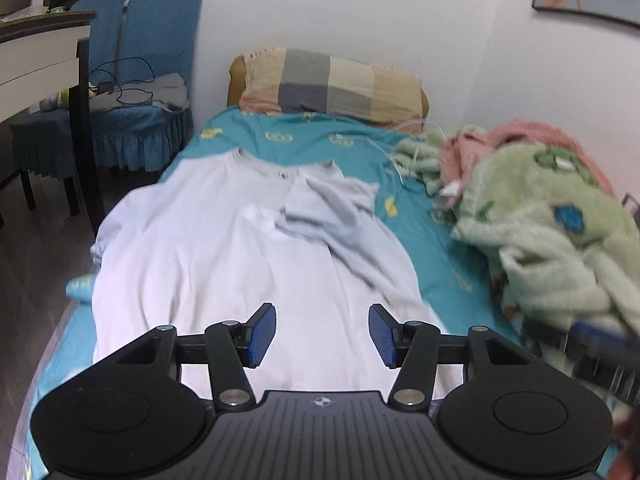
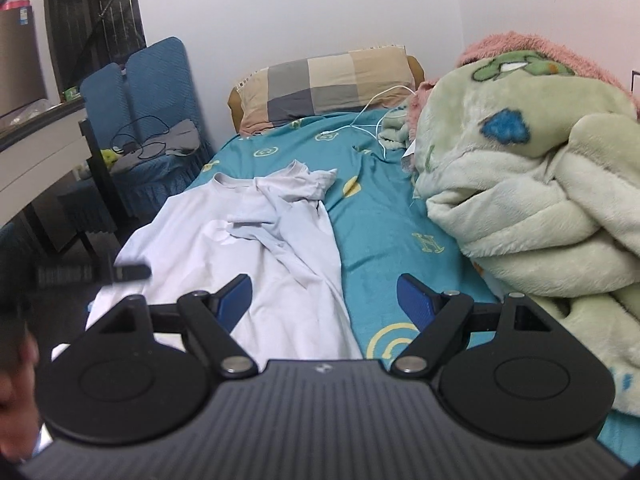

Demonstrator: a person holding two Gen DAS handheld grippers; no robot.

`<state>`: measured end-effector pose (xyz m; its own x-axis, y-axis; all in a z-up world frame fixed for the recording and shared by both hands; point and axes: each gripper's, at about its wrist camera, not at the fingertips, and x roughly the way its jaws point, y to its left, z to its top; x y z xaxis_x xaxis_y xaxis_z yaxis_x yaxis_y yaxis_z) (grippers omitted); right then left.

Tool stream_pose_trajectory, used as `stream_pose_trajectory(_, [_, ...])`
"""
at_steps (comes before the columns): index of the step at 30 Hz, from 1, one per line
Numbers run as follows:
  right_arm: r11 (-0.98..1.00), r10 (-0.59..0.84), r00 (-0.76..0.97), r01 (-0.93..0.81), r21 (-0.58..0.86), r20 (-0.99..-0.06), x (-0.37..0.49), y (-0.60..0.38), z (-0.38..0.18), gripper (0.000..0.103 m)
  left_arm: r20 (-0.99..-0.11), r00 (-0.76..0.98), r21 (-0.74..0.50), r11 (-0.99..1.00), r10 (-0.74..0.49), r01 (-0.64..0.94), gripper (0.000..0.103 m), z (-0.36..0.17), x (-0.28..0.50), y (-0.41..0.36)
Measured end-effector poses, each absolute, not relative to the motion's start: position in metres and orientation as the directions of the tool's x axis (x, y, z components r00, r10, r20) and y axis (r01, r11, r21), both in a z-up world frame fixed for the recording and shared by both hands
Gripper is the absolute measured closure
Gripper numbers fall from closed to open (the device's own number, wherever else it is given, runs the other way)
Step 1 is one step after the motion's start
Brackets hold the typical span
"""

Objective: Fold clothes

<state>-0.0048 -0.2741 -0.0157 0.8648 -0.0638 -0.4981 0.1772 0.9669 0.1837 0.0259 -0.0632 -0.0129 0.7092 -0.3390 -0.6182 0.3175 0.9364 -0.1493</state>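
A pale white T-shirt (image 1: 200, 248) (image 2: 280, 264) lies flat on the teal bed sheet (image 1: 404, 200) (image 2: 380, 208), collar toward the pillow. Its right sleeve and shoulder are folded in over the chest in a rumpled flap (image 1: 332, 212) (image 2: 280, 204). My left gripper (image 1: 322, 314) hovers over the shirt's lower part, open, with nothing between its blue pads. My right gripper (image 2: 324, 284) is held wide open above the shirt's right edge and the bare sheet, also holding nothing. Each gripper shows as a dark blur at the edge of the other's view.
A heaped green fleece blanket (image 1: 552, 232) (image 2: 520, 184) over a pink one fills the bed's right side. A checked pillow (image 1: 332, 84) (image 2: 328, 84) lies at the head, with a white cable (image 2: 376, 120) near it. Blue-covered chairs (image 1: 148, 80) and a desk (image 1: 40, 52) stand left of the bed.
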Motion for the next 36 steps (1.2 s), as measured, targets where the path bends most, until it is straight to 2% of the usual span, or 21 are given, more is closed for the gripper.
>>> stream_pose_trajectory(3, [0.96,-0.029,0.874,0.158,0.229,-0.485,-0.005,-0.291,-0.009,0.02,-0.625,0.692,-0.129,0.921,-0.362,0.367,0.049,-0.022,0.007,-0.077])
stream_pose_trajectory(9, [0.87,0.122,0.858,0.15,0.47,-0.5,0.0,-0.353,-0.014,0.019,-0.658,0.594,-0.188,0.865,-0.463,0.466,0.05,-0.043,-0.015,-0.117])
stream_pose_trajectory(15, [0.817,0.097,0.869,0.209,0.538,-0.485,-0.002,-0.382,-0.02,0.019,-0.695,0.495,-0.236,0.816,-0.521,0.528,0.05,-0.075,-0.024,-0.161])
stream_pose_trajectory(18, [0.784,0.108,0.864,0.231,0.576,-0.492,0.002,-0.393,-0.029,0.019,-0.722,0.466,-0.209,0.804,-0.511,0.557,0.05,-0.095,-0.026,-0.178])
stream_pose_trajectory(20, [0.782,0.104,0.854,0.247,0.573,-0.51,0.006,-0.395,-0.034,0.019,-0.743,0.455,-0.189,0.806,-0.491,0.561,0.058,-0.108,-0.025,-0.184])
stream_pose_trajectory(21, [0.783,0.1,0.85,0.253,0.568,-0.518,0.007,-0.395,-0.036,0.019,-0.75,0.449,-0.19,0.809,-0.485,0.556,0.068,-0.112,-0.023,-0.183])
stream_pose_trajectory(22, [0.787,0.099,0.846,0.256,0.562,-0.524,0.009,-0.394,-0.037,0.019,-0.757,0.443,-0.196,0.813,-0.481,0.548,0.083,-0.115,-0.02,-0.18])
stream_pose_trajectory(24, [0.79,0.1,0.84,0.259,0.556,-0.533,0.011,-0.393,-0.04,0.019,-0.754,0.436,-0.237,0.822,-0.491,0.517,0.098,-0.111,-0.016,-0.167])
stream_pose_trajectory(31, [0.813,0.082,0.817,0.276,0.512,-0.571,0.012,-0.386,-0.045,0.019,-0.695,0.357,-0.546,0.781,-0.624,0.302,0.101,-0.064,0.001,-0.093])
stream_pose_trajectory(33, [0.819,0.081,0.809,0.279,0.502,-0.582,0.013,-0.384,-0.045,0.019,-0.719,0.34,-0.564,0.794,-0.607,0.225,0.101,-0.061,0.007,-0.071])
stream_pose_trajectory(36, [0.837,0.091,0.792,0.268,0.477,-0.604,0.018,-0.375,-0.048,0.019,-0.789,0.297,-0.519,0.843,-0.537,0.145,0.102,-0.075,0.016,-0.05])
